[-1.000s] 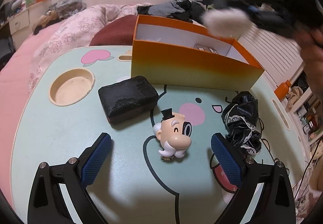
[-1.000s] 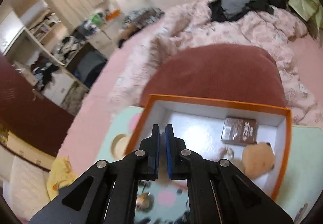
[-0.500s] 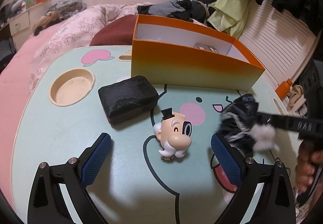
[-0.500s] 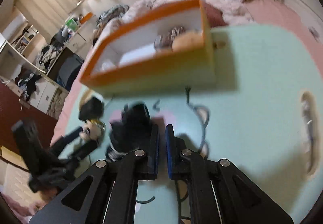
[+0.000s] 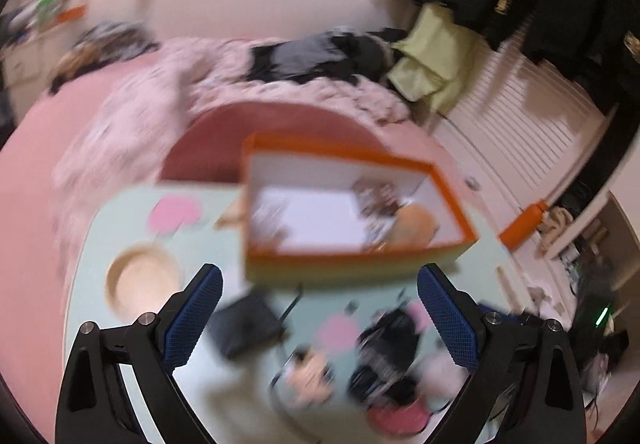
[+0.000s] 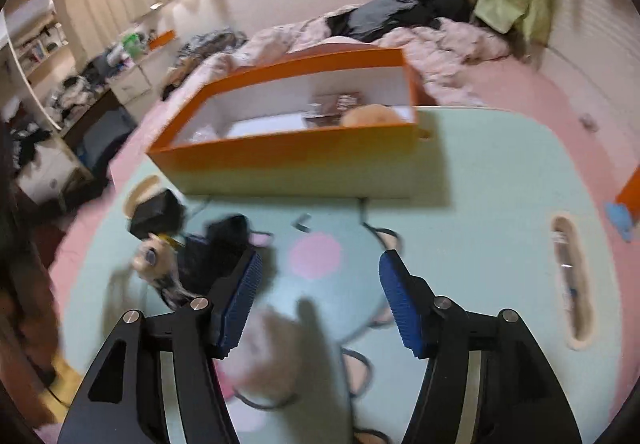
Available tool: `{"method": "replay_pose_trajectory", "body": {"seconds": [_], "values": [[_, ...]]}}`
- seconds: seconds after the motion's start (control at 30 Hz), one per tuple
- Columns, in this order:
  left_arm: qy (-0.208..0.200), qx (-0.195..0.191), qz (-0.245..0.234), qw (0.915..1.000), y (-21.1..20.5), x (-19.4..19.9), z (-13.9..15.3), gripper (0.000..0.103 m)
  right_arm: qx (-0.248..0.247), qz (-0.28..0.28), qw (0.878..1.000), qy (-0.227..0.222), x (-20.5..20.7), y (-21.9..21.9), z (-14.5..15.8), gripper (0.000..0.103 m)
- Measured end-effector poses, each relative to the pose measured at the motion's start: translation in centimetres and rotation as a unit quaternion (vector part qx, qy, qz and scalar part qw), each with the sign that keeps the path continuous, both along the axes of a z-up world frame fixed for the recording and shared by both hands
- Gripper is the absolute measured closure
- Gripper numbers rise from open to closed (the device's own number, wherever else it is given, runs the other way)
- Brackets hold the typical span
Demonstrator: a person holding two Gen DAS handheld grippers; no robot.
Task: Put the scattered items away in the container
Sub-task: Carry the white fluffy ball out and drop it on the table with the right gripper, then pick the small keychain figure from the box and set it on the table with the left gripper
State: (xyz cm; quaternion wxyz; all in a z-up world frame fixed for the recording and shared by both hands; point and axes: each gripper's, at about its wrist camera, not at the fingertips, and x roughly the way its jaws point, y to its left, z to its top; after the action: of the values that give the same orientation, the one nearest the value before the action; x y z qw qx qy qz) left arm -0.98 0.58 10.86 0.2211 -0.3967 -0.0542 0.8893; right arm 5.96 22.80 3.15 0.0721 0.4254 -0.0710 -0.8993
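Now both tongs, left (image 5: 319,320) and right (image 6: 320,298), gaping, empty; one orange box (image 6: 288,148); three items outside

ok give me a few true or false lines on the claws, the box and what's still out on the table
1. Both claws are open. True: the left claw and right claw each show a wide gap between the pads, with nothing held.
2. The orange box is empty. False: a dark packet and a tan round item lie inside it.
3. The black block is in the box. False: it sits on the table, in front of the box.
4. A small figurine is still out on the table. True, though blurred.
5. The box stands on the floor. False: it rests on the table.
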Motion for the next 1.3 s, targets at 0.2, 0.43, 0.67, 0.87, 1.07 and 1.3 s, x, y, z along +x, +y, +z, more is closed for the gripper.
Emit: {"method": "replay_pose_trajectory", "body": {"seconds": [0.2, 0.43, 0.67, 0.87, 1.07, 1.3], "values": [[-0.089, -0.063, -0.068, 0.9917, 7.4, -6.7, -1.0, 0.051, 0.085, -0.058, 0.995, -0.015, 0.8, 1.0, -1.9, 0.041], [-0.167, -0.081, -0.077, 0.9796, 11.4, -10.8, -5.3, 0.08, 0.096, -0.056, 0.994, -0.002, 0.9, 0.8, -1.9, 0.032], [-0.144, -0.137, -0.088, 0.9761, 12.7, -10.4, -6.9, 0.093, 0.094, -0.057, 0.994, -0.002, 0.8, 0.8, -1.9, 0.03], [-0.123, -0.092, -0.09, 0.9841, 10.3, -9.8, -4.6, 0.094, 0.094, -0.057, 0.994, -0.003, 0.8, 0.7, -2.1, 0.029], [-0.051, -0.003, -0.085, 0.995, 5.7, -5.8, 2.5, 0.094, 0.094, -0.056, 0.994, -0.003, 0.8, 0.7, -2.1, 0.029], [-0.052, 0.034, -0.099, 0.9932, 2.9, -0.7, 2.3, 0.094, 0.094, -0.056, 0.994, -0.003, 0.8, 0.7, -2.0, 0.029]]}}
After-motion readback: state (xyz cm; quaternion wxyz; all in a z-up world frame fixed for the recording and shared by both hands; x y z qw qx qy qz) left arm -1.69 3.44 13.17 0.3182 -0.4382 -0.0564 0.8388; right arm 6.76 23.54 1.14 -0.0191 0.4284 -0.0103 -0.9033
